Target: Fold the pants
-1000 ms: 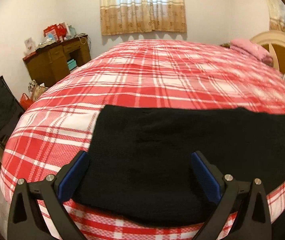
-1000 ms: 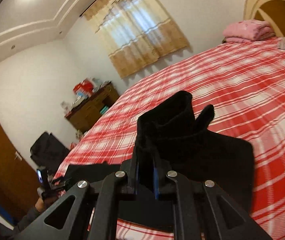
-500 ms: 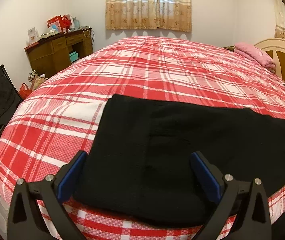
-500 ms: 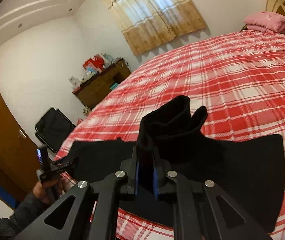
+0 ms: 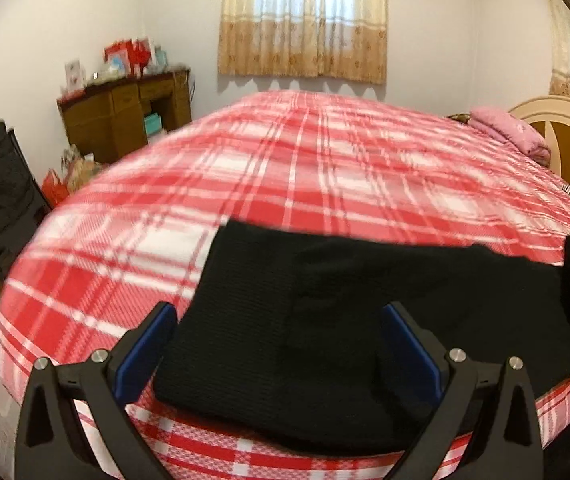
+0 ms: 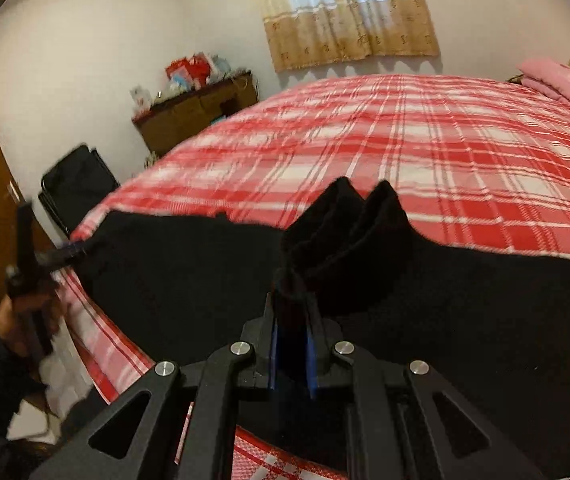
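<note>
Plaid bed [image 5: 325,168]: black pants [image 5: 325,320] half-folded; right tongs [image 6: 293,312] clamping bunched end at 6 o'clock; left tongs [image 5: 281,344] gaping, empty.

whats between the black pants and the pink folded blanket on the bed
Only bare plaid bedspread between the black pants and the pink blanket; both wrist views show it.

Black pants [image 5: 325,320] on a red-and-white plaid bedspread [image 5: 305,168]; beige floral curtains [image 5: 303,24] far; pink folded blanket [image 5: 509,130] far right; brown dresser [image 5: 125,116] far left.
</note>
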A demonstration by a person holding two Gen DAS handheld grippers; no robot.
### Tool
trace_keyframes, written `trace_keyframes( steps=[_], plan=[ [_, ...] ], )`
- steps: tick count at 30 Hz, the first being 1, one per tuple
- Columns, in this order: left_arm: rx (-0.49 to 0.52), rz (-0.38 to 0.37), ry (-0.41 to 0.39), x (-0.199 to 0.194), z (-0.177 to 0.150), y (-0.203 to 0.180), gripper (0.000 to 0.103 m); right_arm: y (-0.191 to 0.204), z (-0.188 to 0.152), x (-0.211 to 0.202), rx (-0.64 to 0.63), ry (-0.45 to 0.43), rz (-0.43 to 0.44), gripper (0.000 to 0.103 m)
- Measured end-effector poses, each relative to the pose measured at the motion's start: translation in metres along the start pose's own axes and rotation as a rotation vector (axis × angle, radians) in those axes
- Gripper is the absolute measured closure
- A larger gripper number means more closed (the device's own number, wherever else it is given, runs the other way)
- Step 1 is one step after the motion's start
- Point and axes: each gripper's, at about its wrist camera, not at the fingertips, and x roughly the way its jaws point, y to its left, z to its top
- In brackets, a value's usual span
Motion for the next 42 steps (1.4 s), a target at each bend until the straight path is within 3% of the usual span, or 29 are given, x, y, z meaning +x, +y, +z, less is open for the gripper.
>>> trace_keyframes(
  steps=[3,6,9,10,12,16,21,25,31,33,34,42],
  plan=[
    [0.026,-0.039,-0.026,-0.013,0.008,-0.016,0.0,0.003,-0.005,0.01,-0.033,0.054,-0.007,0.089],
    [0.05,-0.145,0.002,-0.016,0.011,-0.043,0.0,0.003,-0.008,0.016,-0.049,0.111,-0.011,0.086],
    [0.071,-0.244,0.042,-0.014,0.011,-0.07,0.0,0.008,-0.008,0.008,-0.074,0.146,0.015,0.074],
    [0.076,-0.28,0.06,-0.011,0.01,-0.08,0.0,0.01,-0.008,0.002,-0.092,0.149,0.029,0.066],
    [0.087,-0.362,0.096,-0.006,0.01,-0.105,0.0,0.013,-0.009,-0.011,-0.123,0.14,0.022,0.057],
    [0.127,-0.464,0.135,-0.005,0.011,-0.152,0.001,0.0,-0.013,-0.043,-0.129,0.108,0.017,0.057],
    [0.188,-0.577,0.201,0.004,0.014,-0.217,0.016,-0.057,-0.016,-0.079,0.027,-0.018,-0.082,0.057],
    [0.2,-0.617,0.287,0.021,0.01,-0.252,0.03,-0.101,-0.021,-0.098,0.204,-0.092,-0.096,0.057],
    [0.232,-0.588,0.323,0.027,0.003,-0.272,0.052,-0.104,-0.028,-0.1,0.256,-0.151,-0.092,0.057],
    [0.233,-0.577,0.336,0.031,0.002,-0.274,0.077,-0.104,-0.03,-0.1,0.25,-0.157,-0.096,0.057],
    [0.229,-0.58,0.34,0.031,0.002,-0.273,0.082,-0.102,-0.03,-0.1,0.248,-0.163,-0.103,0.057],
    [0.149,-0.638,0.304,0.0,0.011,-0.253,0.086,-0.105,-0.031,-0.105,0.252,-0.183,-0.116,0.055]
  ],
)
